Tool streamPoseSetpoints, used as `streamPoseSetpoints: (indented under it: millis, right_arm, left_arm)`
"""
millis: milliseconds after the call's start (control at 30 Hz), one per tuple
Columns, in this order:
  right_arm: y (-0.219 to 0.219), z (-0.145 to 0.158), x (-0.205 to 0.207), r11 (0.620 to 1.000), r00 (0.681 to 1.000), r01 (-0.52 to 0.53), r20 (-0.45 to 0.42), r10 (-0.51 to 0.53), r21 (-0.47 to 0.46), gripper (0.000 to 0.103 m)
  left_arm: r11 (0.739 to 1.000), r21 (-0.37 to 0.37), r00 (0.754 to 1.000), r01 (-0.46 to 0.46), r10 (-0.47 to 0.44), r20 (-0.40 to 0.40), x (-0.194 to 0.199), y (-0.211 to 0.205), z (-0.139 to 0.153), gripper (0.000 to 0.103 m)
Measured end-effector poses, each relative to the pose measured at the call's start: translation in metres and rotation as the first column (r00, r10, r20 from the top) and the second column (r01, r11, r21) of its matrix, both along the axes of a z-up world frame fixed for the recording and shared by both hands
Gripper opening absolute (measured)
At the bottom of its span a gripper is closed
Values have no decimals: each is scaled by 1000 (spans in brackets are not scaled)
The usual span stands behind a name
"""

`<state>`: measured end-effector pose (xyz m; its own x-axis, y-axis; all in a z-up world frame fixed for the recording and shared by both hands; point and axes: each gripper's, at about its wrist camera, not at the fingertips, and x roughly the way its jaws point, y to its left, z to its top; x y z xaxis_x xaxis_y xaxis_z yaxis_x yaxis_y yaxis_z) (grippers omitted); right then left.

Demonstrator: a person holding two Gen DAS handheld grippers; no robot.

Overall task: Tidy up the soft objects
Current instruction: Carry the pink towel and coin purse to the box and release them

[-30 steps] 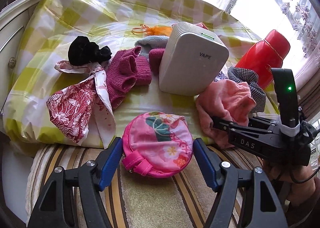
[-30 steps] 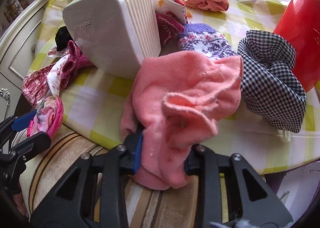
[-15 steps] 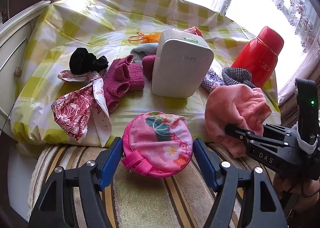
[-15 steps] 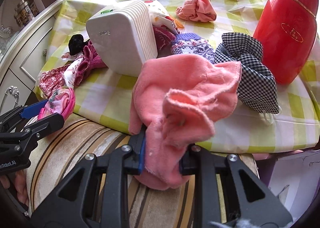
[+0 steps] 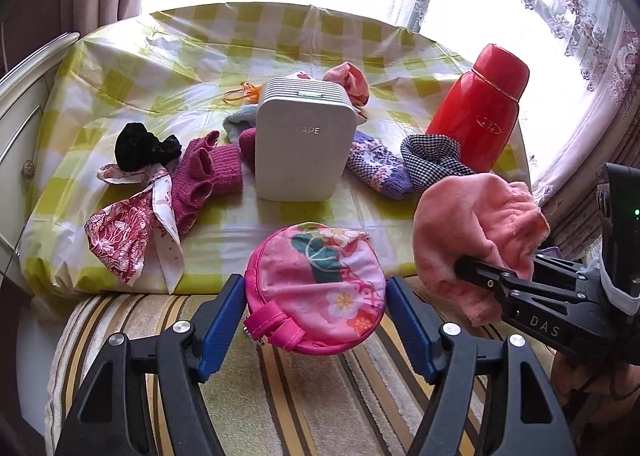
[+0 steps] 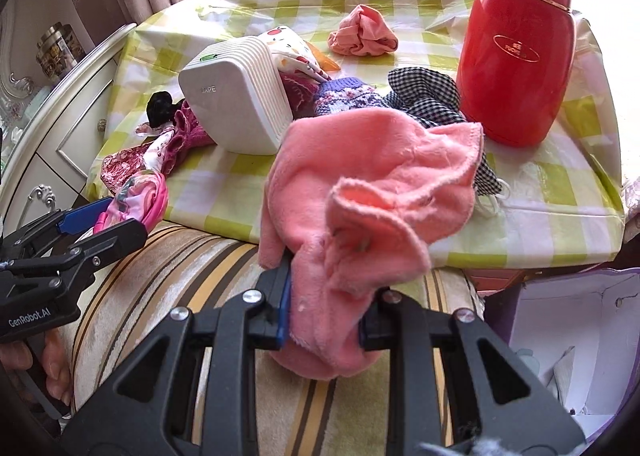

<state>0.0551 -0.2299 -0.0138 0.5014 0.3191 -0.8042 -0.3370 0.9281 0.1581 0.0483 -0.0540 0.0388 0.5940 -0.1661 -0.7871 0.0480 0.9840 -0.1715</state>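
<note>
From the left wrist, the round pink floral pouch is being pinched between the widely spread blue pads of the left gripper, off the table, nearer than the white box. From the right wrist, the pink fleece cloth is being clamped in the narrowly set right gripper. Since earlier, both are being drawn farther back from the box.

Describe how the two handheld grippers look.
Both are black plastic frames with silver screws and blue pads. The left gripper has white "GenRobot.AI" lettering on its side. The right gripper has "DAS" lettering and a green light.
</note>
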Motion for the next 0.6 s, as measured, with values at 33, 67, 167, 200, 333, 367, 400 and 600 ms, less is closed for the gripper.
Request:
streamPoseSetpoints:
  millis: [33, 67, 167, 200, 333, 367, 400, 600]
  right_arm:
    - [-4, 0, -3, 1000, 1000, 3, -2, -3, 1, 28]
    - [-8, 0, -5, 1000, 1000, 8, -4, -8, 4, 28]
    - [-21, -1, -12, 1000, 1000, 23, -10, -23, 9, 28]
    - [-26, -1, -15, 999, 1000, 30, -10, -30, 11, 28]
    - [-47, 1, -25, 998, 998, 57, -7, -57, 17, 28]
    - [-54, 2, -27, 997, 998, 68, -9, -68, 21, 28]
    - [-61, 2, -29, 996, 997, 82, -11, -82, 27, 28]
    - [-111, 8, -43, 983, 984, 179, -4, -179, 36, 28]
  left_arm:
    - [1000, -1, 1000, 8, -8, 1, -1, -4, 1, 72]
    - [1000, 0, 1000, 19, -19, 2, -2, -9, 1, 72]
    - [998, 3, 998, 55, -55, 4, -5, -24, 3, 72]
    - [998, 6, 998, 66, -66, 6, -5, -29, 3, 72]
    - [995, 12, 995, 103, -103, 15, -10, -47, 7, 72]
    - [994, 13, 994, 112, -112, 19, -11, -50, 8, 72]
    - [993, 13, 993, 120, -120, 22, -12, -54, 9, 72]
    - [984, 8, 984, 177, -177, 36, -16, -78, 15, 72]
